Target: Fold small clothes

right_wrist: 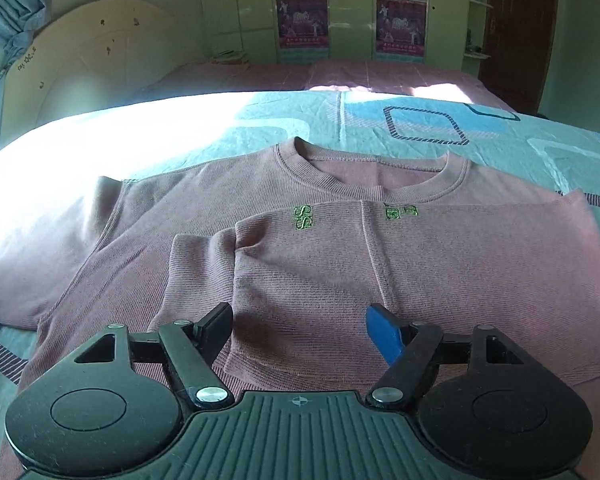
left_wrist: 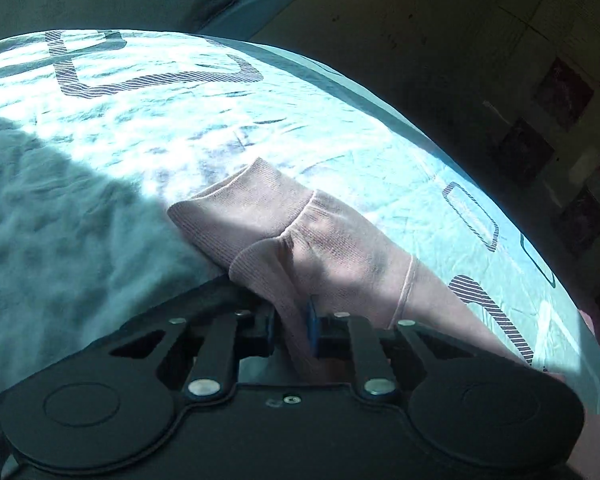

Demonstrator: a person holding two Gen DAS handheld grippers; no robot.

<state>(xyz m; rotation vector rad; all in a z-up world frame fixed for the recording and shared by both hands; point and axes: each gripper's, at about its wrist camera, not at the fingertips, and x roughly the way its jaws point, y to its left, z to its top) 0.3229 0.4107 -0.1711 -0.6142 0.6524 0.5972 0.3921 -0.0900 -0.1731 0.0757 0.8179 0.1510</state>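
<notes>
Left wrist view: left gripper (left_wrist: 292, 330) pinches sleeve (left_wrist: 300, 232) for folding; right gripper (right_wrist: 300, 330) spread above sweater (right_wrist: 460, 260)

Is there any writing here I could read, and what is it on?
"SS": green embroidery on the pink sweatshirt.
Second green embroidery on the sweatshirt: too small to read.
Wardrobe posters: text blurred, unreadable.
Dark marks on the headboard: unreadable.

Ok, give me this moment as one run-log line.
task: fold small clothes | left claw: shut on pink sweatshirt sleeve | right claw: open, over folded hem | surface: bedsheet
</notes>
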